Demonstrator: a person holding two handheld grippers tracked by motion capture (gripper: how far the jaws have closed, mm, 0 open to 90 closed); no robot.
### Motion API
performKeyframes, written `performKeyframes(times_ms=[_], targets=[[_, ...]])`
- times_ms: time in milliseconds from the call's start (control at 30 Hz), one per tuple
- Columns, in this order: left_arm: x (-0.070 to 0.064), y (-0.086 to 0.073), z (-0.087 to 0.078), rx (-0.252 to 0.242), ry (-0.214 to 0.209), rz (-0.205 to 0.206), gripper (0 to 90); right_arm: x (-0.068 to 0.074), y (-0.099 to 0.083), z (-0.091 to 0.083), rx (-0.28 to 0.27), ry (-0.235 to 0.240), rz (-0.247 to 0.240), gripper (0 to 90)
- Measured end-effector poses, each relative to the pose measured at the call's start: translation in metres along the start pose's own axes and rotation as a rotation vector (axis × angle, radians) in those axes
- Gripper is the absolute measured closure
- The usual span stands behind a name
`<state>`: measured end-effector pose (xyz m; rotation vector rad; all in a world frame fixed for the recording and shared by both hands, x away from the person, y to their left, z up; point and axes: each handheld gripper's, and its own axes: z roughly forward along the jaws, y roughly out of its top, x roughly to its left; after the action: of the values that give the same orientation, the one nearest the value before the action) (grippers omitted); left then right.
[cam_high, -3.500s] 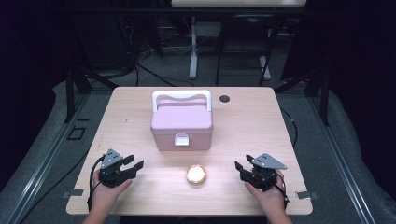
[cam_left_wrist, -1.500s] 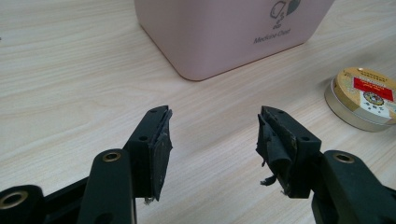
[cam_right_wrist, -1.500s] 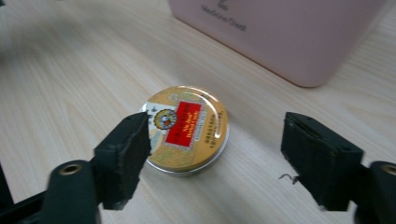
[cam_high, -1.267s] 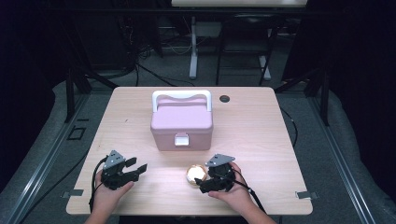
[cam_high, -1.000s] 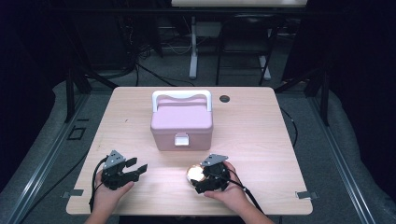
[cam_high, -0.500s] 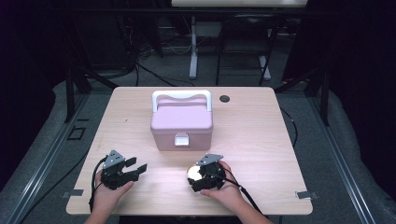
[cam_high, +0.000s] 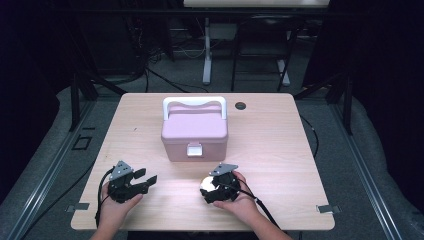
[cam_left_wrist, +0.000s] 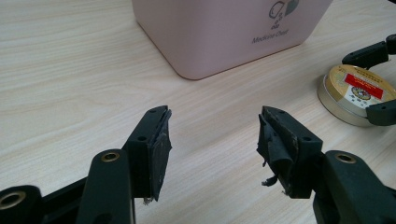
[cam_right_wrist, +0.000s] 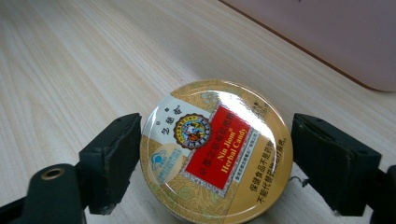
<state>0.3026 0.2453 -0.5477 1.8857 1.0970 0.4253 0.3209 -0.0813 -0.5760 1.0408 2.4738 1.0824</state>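
A round gold candy tin (cam_right_wrist: 215, 151) with a red label lies flat on the wooden table (cam_high: 270, 145), just in front of a shut pink box (cam_high: 194, 131) with a white handle. My right gripper (cam_right_wrist: 217, 158) is open, one jaw on each side of the tin; the left pad (cam_right_wrist: 123, 154) is at its rim and a thin gap shows at the right pad. In the high view that gripper (cam_high: 208, 187) covers most of the tin (cam_high: 204, 184). My left gripper (cam_high: 147, 183) rests near the front left, open with nothing between its jaws (cam_left_wrist: 212, 144), pointing toward the box (cam_left_wrist: 224, 32) and the tin (cam_left_wrist: 352, 91).
A small dark round hole (cam_high: 241, 105) sits at the table's back edge, right of the box. Cables trail from both grippers toward the front edge. Bare wood lies to the left and right of the box. Dark floor and stands surround the table.
My right gripper has moved left from the table's front right to the tin and now has its jaws on either side of it. The left gripper and the box have stayed put.
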Motion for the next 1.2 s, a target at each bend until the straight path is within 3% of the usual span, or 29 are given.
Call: performKeyframes(times_ms=[400, 733, 1200], targets=[[0.001, 0.000, -0.002, -0.004, 0.003, 0.001, 43.3, -0.001, -0.001, -0.003, 0.006, -0.020, -0.021, 19.2], [0.001, 0.000, -0.002, -0.010, 0.004, -0.003, 43.3, -0.020, -0.013, -0.020, 0.028, -0.059, -0.004, 19.2], [0.001, 0.001, -0.002, 0.001, 0.004, -0.003, 43.3, -0.059, -0.039, -0.055, 0.034, -0.126, 0.112, 19.3]])
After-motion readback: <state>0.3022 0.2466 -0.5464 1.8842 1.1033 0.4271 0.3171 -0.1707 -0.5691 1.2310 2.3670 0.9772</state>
